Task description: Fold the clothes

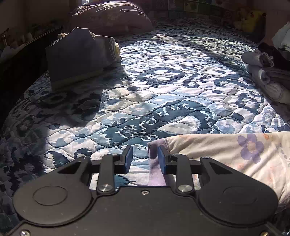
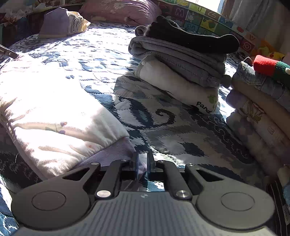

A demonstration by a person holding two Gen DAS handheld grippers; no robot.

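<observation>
A cream garment with purple flowers (image 1: 235, 154) lies on the blue patterned quilt (image 1: 145, 81), at the lower right of the left wrist view. Its lavender cuff (image 1: 154, 163) sits between the fingers of my left gripper (image 1: 145, 156), which is open, the cloth resting against the right finger. In the right wrist view the same garment (image 2: 54, 118) spreads brightly lit to the left. Its other lavender cuff (image 2: 116, 154) runs into my right gripper (image 2: 143, 163), whose fingers are closed narrowly on the fabric.
A stack of folded grey, white and black clothes (image 2: 181, 59) stands ahead of the right gripper, and a second stack (image 2: 262, 109) rises at the far right. A folded purple-grey pile (image 1: 78, 56) and a pink pillow (image 1: 110, 16) lie at the far left of the bed.
</observation>
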